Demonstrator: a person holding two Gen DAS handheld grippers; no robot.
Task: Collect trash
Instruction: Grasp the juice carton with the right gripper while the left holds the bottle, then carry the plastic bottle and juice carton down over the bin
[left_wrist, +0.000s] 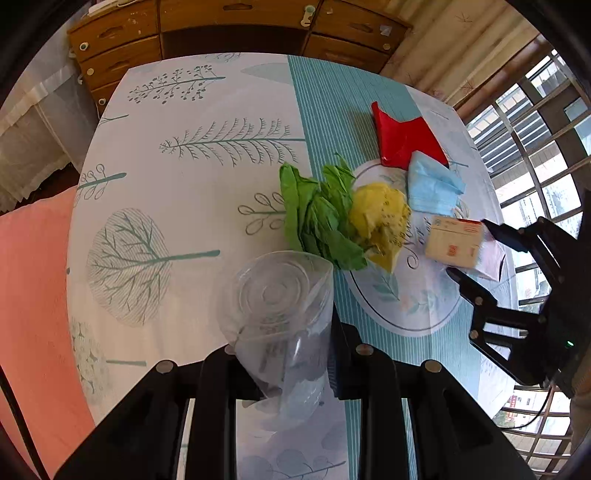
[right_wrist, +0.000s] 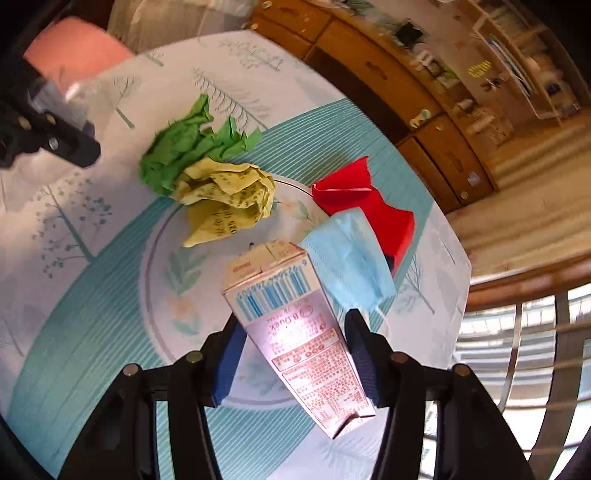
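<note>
My left gripper (left_wrist: 280, 354) is shut on a clear plastic cup (left_wrist: 277, 310) held above the table; it also shows in the right wrist view (right_wrist: 62, 107). My right gripper (right_wrist: 291, 328) is shut on a small drink carton (right_wrist: 295, 332), lifted slightly off the cloth; it also shows in the left wrist view (left_wrist: 454, 242). On the table lie crumpled green paper (left_wrist: 317, 214), crumpled yellow paper (left_wrist: 380, 221), a blue face mask (left_wrist: 432, 184) and a red folded paper (left_wrist: 402, 136).
The table has a tree-patterned cloth (left_wrist: 184, 184) with a teal stripe. A wooden drawer cabinet (left_wrist: 229, 33) stands behind it. A barred window (left_wrist: 535, 147) is at right and a pink surface (left_wrist: 33, 295) at left.
</note>
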